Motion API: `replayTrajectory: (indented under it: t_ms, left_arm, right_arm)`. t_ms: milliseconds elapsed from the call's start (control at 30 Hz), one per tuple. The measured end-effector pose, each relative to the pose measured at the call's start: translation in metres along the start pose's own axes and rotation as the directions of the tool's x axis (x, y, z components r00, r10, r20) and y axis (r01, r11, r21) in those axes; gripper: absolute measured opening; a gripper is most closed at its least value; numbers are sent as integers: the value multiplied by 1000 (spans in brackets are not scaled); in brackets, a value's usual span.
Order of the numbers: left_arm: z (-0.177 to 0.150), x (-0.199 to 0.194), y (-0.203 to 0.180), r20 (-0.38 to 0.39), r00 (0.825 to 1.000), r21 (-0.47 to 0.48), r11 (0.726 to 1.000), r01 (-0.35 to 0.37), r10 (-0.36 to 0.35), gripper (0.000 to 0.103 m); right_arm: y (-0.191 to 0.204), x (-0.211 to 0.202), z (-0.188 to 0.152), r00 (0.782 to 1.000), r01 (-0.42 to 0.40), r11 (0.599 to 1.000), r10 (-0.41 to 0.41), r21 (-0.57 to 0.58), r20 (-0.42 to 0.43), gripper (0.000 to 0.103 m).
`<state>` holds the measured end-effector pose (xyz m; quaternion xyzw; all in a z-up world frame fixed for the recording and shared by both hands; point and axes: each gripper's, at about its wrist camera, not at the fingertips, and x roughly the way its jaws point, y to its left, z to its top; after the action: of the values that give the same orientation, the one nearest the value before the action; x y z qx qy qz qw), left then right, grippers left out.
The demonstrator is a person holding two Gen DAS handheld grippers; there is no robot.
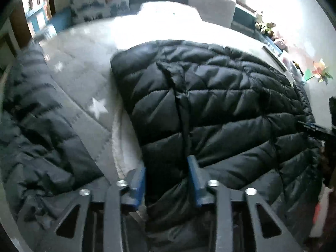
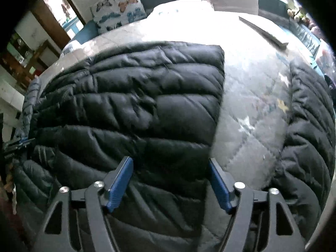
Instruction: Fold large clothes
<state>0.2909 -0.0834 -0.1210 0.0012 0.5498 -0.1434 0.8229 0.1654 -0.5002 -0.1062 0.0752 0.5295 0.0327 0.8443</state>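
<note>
A black quilted puffer jacket lies spread on a grey star-patterned bed cover. One sleeve stretches out at the left in the left wrist view. My left gripper is part open with jacket fabric bunched between its blue pads. In the right wrist view the jacket body fills the left and middle, and the other sleeve lies at the right. My right gripper is open wide above the jacket's lower edge. The other gripper shows at each view's edge.
The bed cover shows between jacket body and sleeve. A butterfly pillow and white bedding sit at the head of the bed. Plush toys and a pinwheel line the right side. A doorway and furniture stand at the left.
</note>
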Motion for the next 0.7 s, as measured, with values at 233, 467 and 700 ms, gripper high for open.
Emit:
replayTrajectory:
  t_ms: [233,467,700]
  left_arm:
    - [9,-66,0,183,982,-19,999,-40,43,23]
    - [57,-126,27,315,937,-38,989,-145,150,23]
    - [91,-56,76,143,959,-66,969,-239,246,35]
  right_arm:
    - [29,-41,23,993,-1,1000,0,3,117,18]
    - [73,-46,87,960,-58,998,64,-31,272,18]
    - [80,20,113,991,-32,999,34,-18,127,20]
